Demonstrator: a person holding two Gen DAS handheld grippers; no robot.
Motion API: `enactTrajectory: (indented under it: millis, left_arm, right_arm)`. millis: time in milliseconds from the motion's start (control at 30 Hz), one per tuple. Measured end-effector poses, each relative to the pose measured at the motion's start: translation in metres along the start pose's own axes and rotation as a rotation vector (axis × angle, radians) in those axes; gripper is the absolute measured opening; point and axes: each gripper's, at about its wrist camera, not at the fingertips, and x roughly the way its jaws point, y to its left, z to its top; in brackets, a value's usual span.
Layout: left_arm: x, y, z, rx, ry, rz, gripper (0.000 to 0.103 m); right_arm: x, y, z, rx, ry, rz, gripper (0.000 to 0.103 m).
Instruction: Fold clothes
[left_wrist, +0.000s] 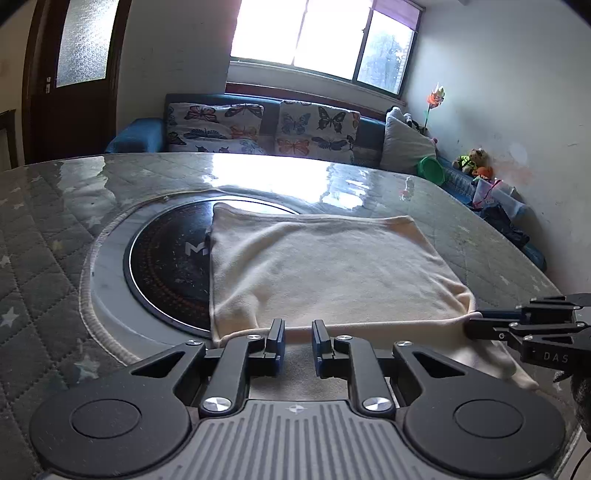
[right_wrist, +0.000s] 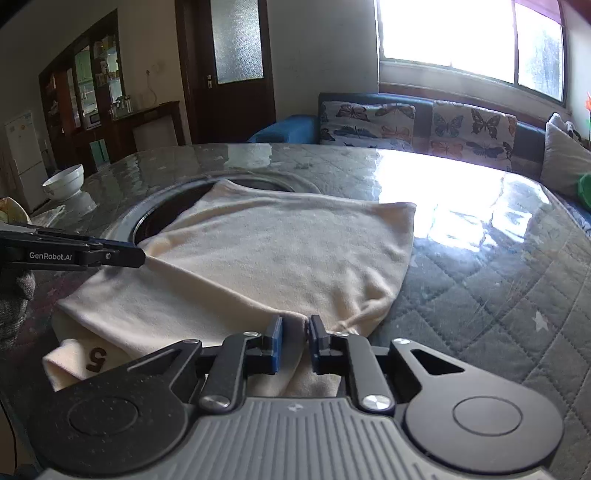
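A cream garment (left_wrist: 325, 266) lies flat on the quilted table (left_wrist: 44, 236), its left part over a round black hob (left_wrist: 166, 266). My left gripper (left_wrist: 298, 334) sits at the garment's near edge, shut on the fabric; in the right wrist view the left gripper (right_wrist: 142, 256) pinches a taut fold line. My right gripper (right_wrist: 295, 328) is shut on a bunched fold of the garment (right_wrist: 280, 251) at its near right corner. In the left wrist view the right gripper (left_wrist: 471, 326) holds that same corner. A folded flap with a brown "5" (right_wrist: 98, 360) lies underneath at the near left.
A white bowl (right_wrist: 64, 181) stands at the table's far left. Behind the table is a sofa with butterfly cushions (left_wrist: 258, 125), plus a green bowl (left_wrist: 432, 168) and toys at the right wall. A gloved hand (right_wrist: 14, 295) holds the left gripper.
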Motion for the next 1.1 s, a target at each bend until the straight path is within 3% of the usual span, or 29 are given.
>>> enactTrajectory:
  millis: [67, 300, 400, 433, 467, 633, 800, 1100]
  left_arm:
    - [-0.005, -0.002, -0.001, 0.013, -0.007, -0.016, 0.018]
    - [-0.009, -0.019, -0.016, 0.116, 0.023, -0.056, 0.019]
    - [-0.007, -0.024, -0.024, 0.16, 0.045, -0.059, 0.022]
    - [-0.008, -0.027, -0.026, 0.182, 0.048, -0.056, 0.027]
    - [-0.01, -0.029, -0.027, 0.199, 0.044, -0.051, 0.032]
    - [-0.02, -0.041, -0.025, 0.236, 0.008, -0.078, 0.037]
    - [-0.01, -0.051, -0.037, 0.288, 0.051, -0.078, 0.037]
    - [-0.042, -0.041, -0.035, 0.32, 0.007, -0.055, 0.041]
  right_arm:
    - [-0.001, 0.001, 0.001, -0.007, -0.001, 0.007, 0.031]
    - [0.0, 0.02, -0.002, -0.072, 0.049, 0.142, 0.035]
    - [0.006, 0.028, -0.012, -0.118, 0.087, 0.15, 0.042]
    - [0.006, 0.031, -0.015, -0.136, 0.092, 0.146, 0.042]
    - [0.005, 0.034, -0.016, -0.151, 0.088, 0.139, 0.042]
    - [-0.003, 0.041, -0.016, -0.184, 0.064, 0.132, 0.047]
    - [-0.002, 0.045, -0.019, -0.187, 0.061, 0.132, 0.053]
    - [-0.01, 0.038, -0.023, -0.151, 0.059, 0.133, 0.057]
